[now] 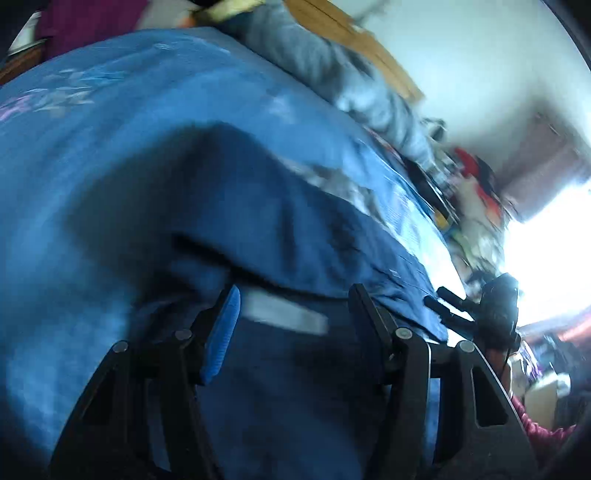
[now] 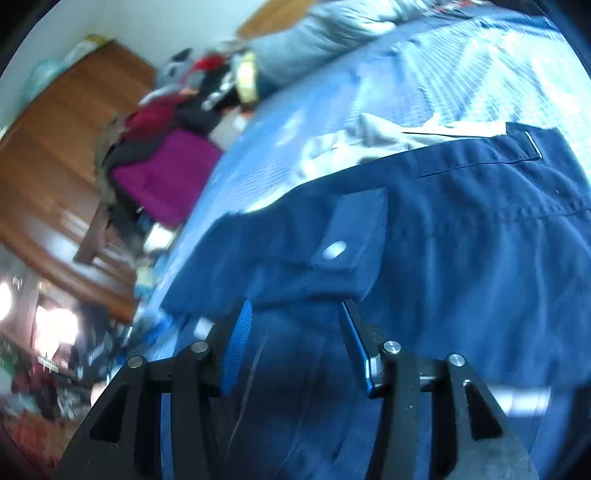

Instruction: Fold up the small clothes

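Observation:
Dark navy shorts [image 2: 461, 221] lie on a blue bedspread [image 2: 332, 99], with a buttoned pocket flap [image 2: 351, 229] and white lining at the far edge. In the left wrist view the same navy cloth [image 1: 258, 206] bulges up in front of my left gripper [image 1: 295, 295], whose jaws stand apart with cloth and a white label [image 1: 284, 314] between them. My right gripper [image 2: 295, 310] also has its jaws apart, with a fold of the navy cloth lying between them. Both views are blurred.
A grey duvet [image 2: 332, 33] lies at the bed's far side. A pile of clothes, magenta [image 2: 166, 173] and red, sits beside a wooden cabinet [image 2: 55, 147]. My right gripper shows at the left wrist view's right edge [image 1: 495, 306], against a bright window.

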Tool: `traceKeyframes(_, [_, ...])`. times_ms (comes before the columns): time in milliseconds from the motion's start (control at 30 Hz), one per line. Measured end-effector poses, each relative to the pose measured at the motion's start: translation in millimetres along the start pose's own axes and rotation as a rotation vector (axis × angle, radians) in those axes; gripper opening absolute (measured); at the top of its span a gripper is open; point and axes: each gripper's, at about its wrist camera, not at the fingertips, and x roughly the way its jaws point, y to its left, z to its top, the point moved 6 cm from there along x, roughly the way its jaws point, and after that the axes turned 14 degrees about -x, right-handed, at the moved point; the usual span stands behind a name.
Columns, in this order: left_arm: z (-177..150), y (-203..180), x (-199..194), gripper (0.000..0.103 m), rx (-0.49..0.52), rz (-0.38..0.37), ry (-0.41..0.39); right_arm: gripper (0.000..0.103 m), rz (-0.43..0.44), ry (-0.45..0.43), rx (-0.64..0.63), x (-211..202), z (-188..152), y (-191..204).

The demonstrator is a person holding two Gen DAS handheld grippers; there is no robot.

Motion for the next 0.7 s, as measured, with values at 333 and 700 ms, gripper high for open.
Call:
traceKeyframes(333, [4.0, 45.9, 2.2, 0.065, -0.09, 0.06, -0.055, 0.052, -0.026, 0.102, 0.024, 70.1, 26.8, -33.1])
traceKeyframes(700, [9.1, 61.7, -4.1, 0.07, -0.128, 0.04, -0.113, 0.01, 0.0, -0.147, -0.039, -19.3, 85.8, -7.7])
